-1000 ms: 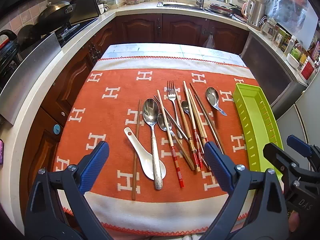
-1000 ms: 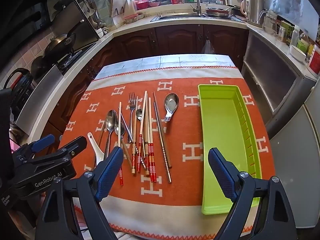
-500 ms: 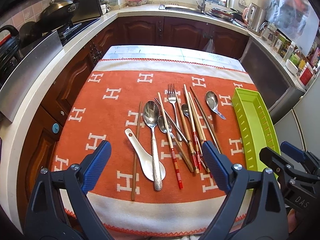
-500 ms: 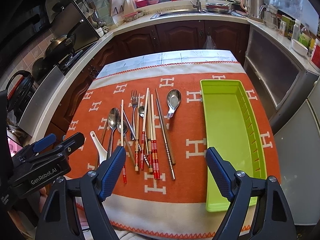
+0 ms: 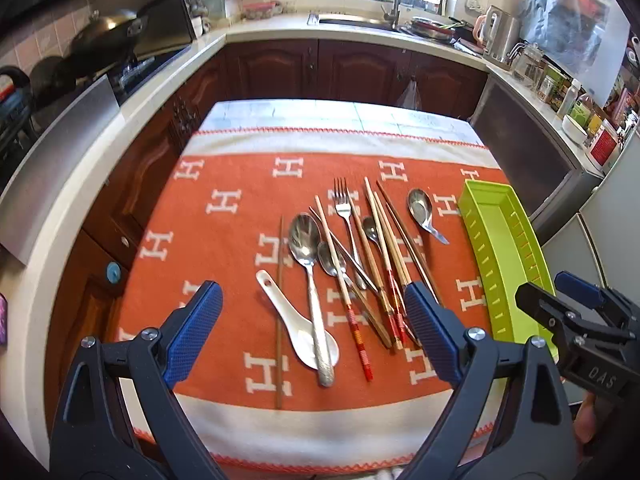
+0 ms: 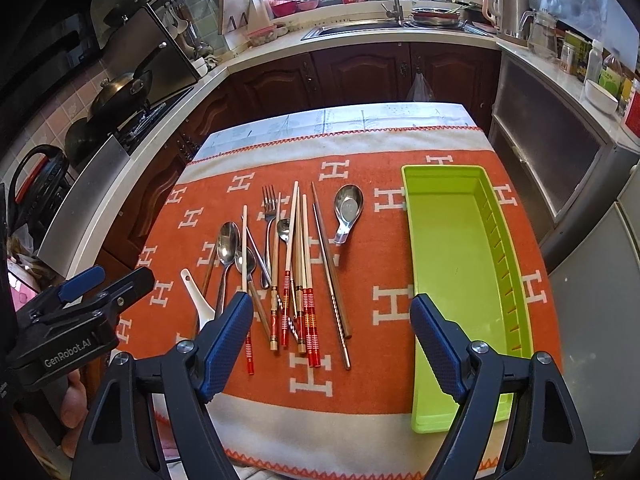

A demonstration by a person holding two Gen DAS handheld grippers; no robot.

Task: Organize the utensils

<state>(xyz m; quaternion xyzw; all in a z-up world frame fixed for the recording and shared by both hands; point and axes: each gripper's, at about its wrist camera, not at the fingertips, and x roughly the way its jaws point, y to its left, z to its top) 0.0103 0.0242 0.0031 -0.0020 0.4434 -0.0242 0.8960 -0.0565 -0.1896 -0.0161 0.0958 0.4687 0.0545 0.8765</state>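
A heap of utensils lies on an orange cloth [image 5: 224, 240]: a white ceramic spoon [image 5: 294, 322], a large metal spoon [image 5: 305, 236], a fork [image 5: 343, 206], a short metal spoon [image 6: 348, 210] and several chopsticks [image 6: 306, 280]. An empty green tray [image 6: 448, 264] lies to their right; it also shows in the left wrist view [image 5: 500, 256]. My left gripper [image 5: 314, 332] is open above the near ends of the utensils. My right gripper [image 6: 332, 338] is open above the cloth between the chopsticks and the tray.
The cloth covers a small table with its far edge bare [image 6: 360, 118]. Dark kitchen cabinets [image 6: 360, 76], a sink [image 6: 384, 26] and a stove with pans [image 6: 120, 92] ring the table. A fridge [image 6: 600, 300] stands at the right.
Both grippers have lifted and drawn back a little toward the near edge. Nothing on the cloth has moved.
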